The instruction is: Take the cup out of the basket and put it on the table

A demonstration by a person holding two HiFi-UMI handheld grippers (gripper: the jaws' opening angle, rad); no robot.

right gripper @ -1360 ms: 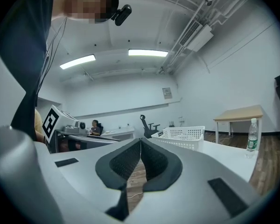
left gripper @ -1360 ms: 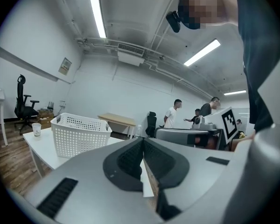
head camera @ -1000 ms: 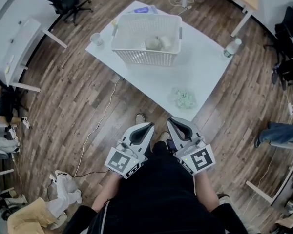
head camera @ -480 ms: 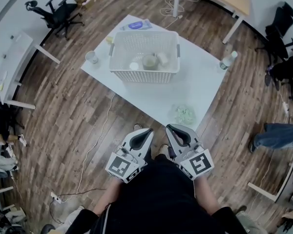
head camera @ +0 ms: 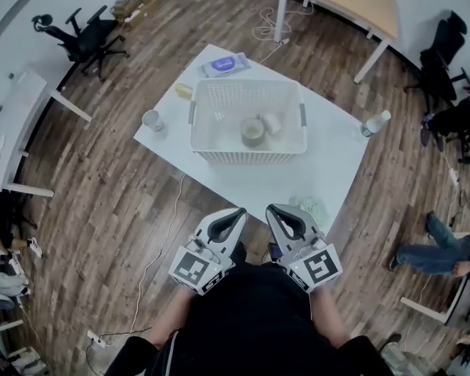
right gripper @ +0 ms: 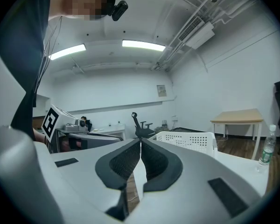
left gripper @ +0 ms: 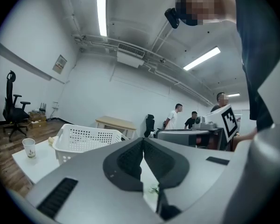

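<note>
White table lies nearer beneath you than a second ago, so its perforated basket comes almost within reach. Your left gripper and right gripper carry closed, empty jaws. The cup stands inside the basket, untouched.

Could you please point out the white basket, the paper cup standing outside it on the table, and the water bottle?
white basket (head camera: 247, 157), head view, on its near wall.
paper cup (head camera: 152, 120), head view, on its open top.
water bottle (head camera: 374, 124), head view, on its body.
</note>
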